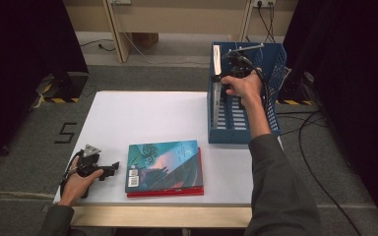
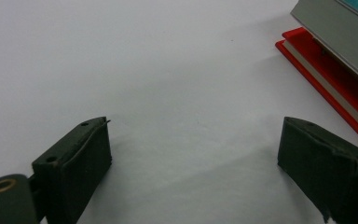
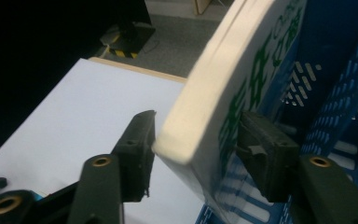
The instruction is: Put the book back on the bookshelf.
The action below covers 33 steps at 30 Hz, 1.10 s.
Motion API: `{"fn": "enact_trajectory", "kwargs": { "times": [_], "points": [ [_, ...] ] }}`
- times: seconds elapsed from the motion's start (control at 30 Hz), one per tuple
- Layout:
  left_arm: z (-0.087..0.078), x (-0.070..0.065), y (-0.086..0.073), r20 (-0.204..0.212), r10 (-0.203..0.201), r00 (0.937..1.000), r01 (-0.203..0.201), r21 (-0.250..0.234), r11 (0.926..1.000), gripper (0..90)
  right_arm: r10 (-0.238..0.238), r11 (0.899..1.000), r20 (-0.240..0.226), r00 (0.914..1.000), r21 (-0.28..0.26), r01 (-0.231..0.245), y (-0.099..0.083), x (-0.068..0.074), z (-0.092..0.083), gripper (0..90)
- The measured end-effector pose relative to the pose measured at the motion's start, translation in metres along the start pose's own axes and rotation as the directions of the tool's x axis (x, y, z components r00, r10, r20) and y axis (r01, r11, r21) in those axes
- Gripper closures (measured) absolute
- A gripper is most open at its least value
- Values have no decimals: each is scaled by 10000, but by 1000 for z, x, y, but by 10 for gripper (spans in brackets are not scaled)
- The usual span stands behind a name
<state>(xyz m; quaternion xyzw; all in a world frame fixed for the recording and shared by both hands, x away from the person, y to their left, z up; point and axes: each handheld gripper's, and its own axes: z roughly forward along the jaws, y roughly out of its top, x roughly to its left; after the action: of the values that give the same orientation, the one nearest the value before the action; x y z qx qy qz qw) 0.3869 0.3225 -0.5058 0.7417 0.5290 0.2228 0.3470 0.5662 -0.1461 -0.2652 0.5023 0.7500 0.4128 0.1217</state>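
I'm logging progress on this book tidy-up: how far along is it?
Done: one white book stands in the blue basket. In hand: the right tongs straddle that book, one pad just off it. Left: the teal book and the red book beneath it lie stacked on the table; the left tongs are open beside them.

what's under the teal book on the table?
A red book lies under the teal book; its edge sticks out along the near and right sides, and the left tool view shows its pages. The rest of its cover is hidden, as is the table beneath.
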Motion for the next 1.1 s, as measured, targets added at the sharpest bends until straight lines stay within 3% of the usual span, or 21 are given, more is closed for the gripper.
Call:
{"fn": "enact_trajectory", "kwargs": {
  "times": [0.3, 0.43, 0.6, 0.83, 1.1],
  "points": [
    [0, 0, 0, 2, 16, 10000, -16, 36, 10000, 86, 132, 9995, -375, 9992, -298, -143, -25, -18, -23, 396],
    [0, 0, 0, -6, 26, 10000, -26, 43, 10000, 84, 165, 9992, -970, 9951, -349, -199, -38, -24, -33, 380],
    [0, 0, 0, -7, 25, 10000, -25, 44, 10000, 84, -194, 9998, -940, 9954, 24, 197, -55, -21, -38, 364],
    [0, 0, 0, 5, -5, 10000, 5, 19, 10000, 83, -439, 9989, -747, 9962, 113, 449, -71, -22, -37, 370],
    [0, 0, 0, 1, -7, 10000, 7, 22, 10000, 83, -524, 9985, -1018, 9934, 87, 536, -94, -20, -36, 356]
  ]
}}
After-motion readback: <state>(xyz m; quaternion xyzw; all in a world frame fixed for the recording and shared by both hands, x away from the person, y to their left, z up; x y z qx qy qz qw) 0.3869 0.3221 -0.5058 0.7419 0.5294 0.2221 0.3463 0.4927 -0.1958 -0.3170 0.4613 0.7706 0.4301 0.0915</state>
